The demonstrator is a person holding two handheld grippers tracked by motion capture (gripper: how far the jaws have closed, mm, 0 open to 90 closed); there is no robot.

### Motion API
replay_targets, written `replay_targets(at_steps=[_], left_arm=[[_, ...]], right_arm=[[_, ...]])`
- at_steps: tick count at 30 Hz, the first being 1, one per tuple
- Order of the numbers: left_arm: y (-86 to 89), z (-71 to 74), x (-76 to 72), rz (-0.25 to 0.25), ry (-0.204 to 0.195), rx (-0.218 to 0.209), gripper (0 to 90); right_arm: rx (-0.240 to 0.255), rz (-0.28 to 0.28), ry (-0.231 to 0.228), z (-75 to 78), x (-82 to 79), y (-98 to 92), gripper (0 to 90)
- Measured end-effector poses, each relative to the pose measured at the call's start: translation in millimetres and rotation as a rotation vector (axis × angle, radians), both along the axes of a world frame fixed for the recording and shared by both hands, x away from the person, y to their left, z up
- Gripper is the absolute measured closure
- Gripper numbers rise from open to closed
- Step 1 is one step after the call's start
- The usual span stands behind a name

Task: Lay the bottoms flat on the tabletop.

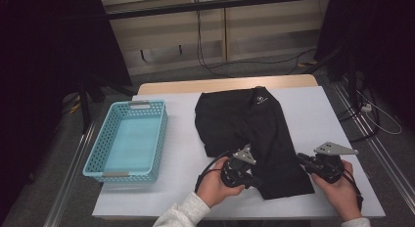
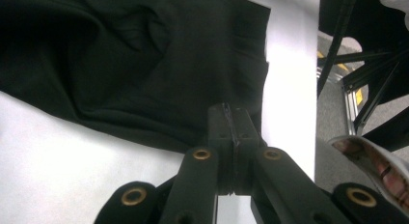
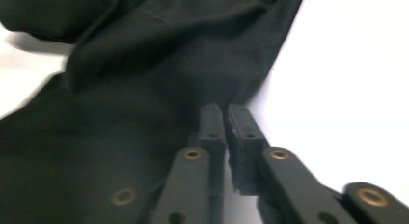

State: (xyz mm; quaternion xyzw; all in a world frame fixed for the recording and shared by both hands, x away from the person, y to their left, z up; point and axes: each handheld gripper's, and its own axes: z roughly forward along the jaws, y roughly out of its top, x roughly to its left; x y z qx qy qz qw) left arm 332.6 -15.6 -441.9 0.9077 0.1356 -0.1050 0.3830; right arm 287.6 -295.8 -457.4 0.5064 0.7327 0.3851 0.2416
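Black garment (image 1: 254, 134) | left gripper (image 2: 233, 119) clamps hem | right gripper (image 3: 225, 119) nearly closed | high view: basket (image 1: 128, 140)

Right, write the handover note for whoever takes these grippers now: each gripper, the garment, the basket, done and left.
Left gripper: jaws shut, pinching the near left edge of the black garment.
Right gripper: jaws nearly closed at the garment's near right edge; a narrow gap shows, and whether cloth is caught I cannot tell.
Garment: partly folded on the white table.
Blue basket: left of it, nothing inside.
Done: left edge gripped.
Left: probably secure the right edge, finish folding, put it in the basket.
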Motion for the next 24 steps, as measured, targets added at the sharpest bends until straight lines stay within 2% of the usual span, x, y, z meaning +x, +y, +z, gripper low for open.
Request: replay_targets(at_steps=[2, 3, 5, 6, 8, 10, 12, 15, 19, 21, 24], left_arm=[[-0.5, -1.4, 0.4, 0.002, 0.002, 0.002, 89.7], [0.0, -1.3, 1.3, 0.01, 0.002, -0.005, 88.0], [3.1, 1.2, 4.8, 0.062, -0.007, -0.036, 73.1], [5.0, 2.7, 6.4, 0.075, -0.015, -0.043, 71.8], [9.7, 6.1, 11.2, 0.119, -0.042, -0.082, 60.9], [13.6, 8.7, 14.9, 0.153, -0.085, -0.088, 56.2], [16.0, 9.2, 18.3, 0.189, -0.1, -0.097, 49.6], [19.8, 8.5, 24.8, 0.234, -0.13, -0.092, 44.6], [28.4, 9.4, 34.6, 0.294, -0.168, -0.082, 42.1], [34.3, 9.7, 40.6, 0.327, -0.207, -0.08, 40.0], [45.2, 9.3, 49.7, 0.378, -0.249, -0.05, 38.2]], right_arm=[[-0.005, -0.017, 0.028, -4.7, 2.1, -0.2, 75.4], [0.0, -0.015, 0.033, -5.8, 2.0, -0.7, 77.6], [0.006, -0.015, 0.029, -3.2, -0.6, -2.3, 77.6], [0.02, -0.02, 0.022, 0.1, -2.6, -3.9, 76.1], [0.029, -0.016, 0.012, 4.4, -6.3, -6.5, 73.0], [0.034, -0.008, 0.021, 5.9, -11.0, -7.7, 71.0], [0.037, 0.002, 0.03, 5.8, -15.8, -8.2, 67.2], [0.04, 0.034, 0.061, 4.8, -23.7, -8.8, 66.0], [0.033, 0.038, 0.082, 2.2, -29.1, -11.1, 66.8], [0.026, 0.049, 0.099, -0.4, -29.9, -12.2, 69.7], [0.016, 0.068, 0.131, -5.6, -30.1, -10.7, 72.7]])
